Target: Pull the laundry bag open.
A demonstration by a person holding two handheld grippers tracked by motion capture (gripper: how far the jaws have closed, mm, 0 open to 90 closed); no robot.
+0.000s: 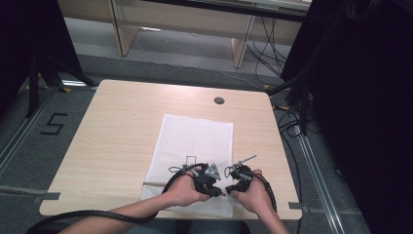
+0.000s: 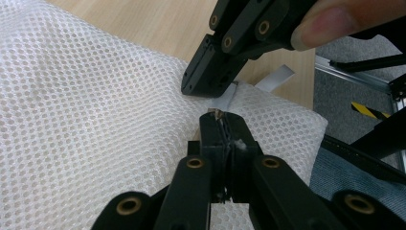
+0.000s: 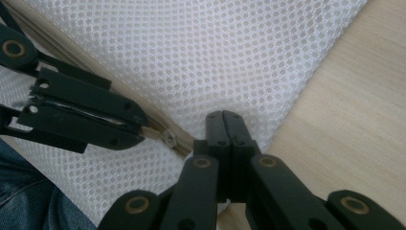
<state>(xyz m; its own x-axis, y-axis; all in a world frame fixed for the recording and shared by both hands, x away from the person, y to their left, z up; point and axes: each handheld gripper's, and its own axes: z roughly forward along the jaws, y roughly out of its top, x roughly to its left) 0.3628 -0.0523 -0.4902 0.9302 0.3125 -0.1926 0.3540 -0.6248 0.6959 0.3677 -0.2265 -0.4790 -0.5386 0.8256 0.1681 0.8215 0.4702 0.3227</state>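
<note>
- White mesh bag lies flat on the wooden desk, roughly mid-desk, long side running away from the person; near end reaches the desk's front edge.
- Landmark = the mesh bag. Both hands sit at its near end, close together, almost touching.
- Left gripper: over the bag's near part, a bit left of the bag's centre line. Grey three-cornered plate on top faces up.
- Left gripper view: left gripper jaws clenched together, tips pinching a small metal bit at the bag's edge, prob. the zip pull; too small to be sure. Mesh fabric bunches up around the tips.
- Right gripper: at the bag's near right corner, just beside the left one.
- Right gripper view: right gripper jaws clenched tight, tips pressed on the mesh next to the zip. Can't tell if fabric is actually caught between them.
- Zip: beige tape runs diagonally across the bag in the right gripper view; metal slider sits between the two grippers' tips, nearer the left one's.
- In the left gripper view a white tab sticks out past the bag's edge onto the desk, behind the right gripper.
- Round grommet in the desk, beyond the bag's far end, well apart from it.
- Black cable trails from the left gripper off the desk's front edge, left of the bag.
</note>
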